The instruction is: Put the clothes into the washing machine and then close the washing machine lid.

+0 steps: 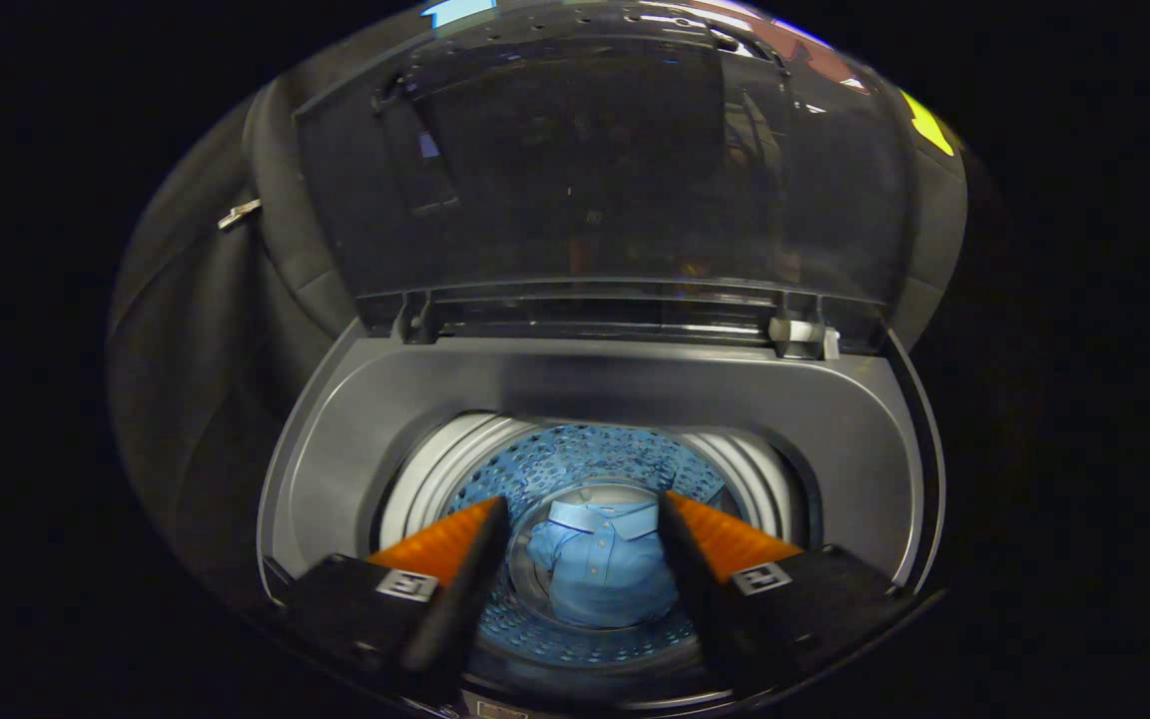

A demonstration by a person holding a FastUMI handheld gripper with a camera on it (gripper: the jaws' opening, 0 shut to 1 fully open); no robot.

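A top-loading washing machine [355, 419] stands below me with its dark see-through lid [595, 170] raised upright behind the opening. Down in the perforated drum [585, 449] lies a folded light blue collared shirt [603, 564]. My gripper [583, 514] hangs over the opening, open, its two fingers spread wide. The shirt shows in the gap between them, far below, and neither finger touches it.
The grey rim of the tub [835, 419] rings the opening. The lid's hinge bar [615, 315] runs across the back, with a small white latch piece [800, 332] at its right end. Black cloth [196, 300] surrounds the machine.
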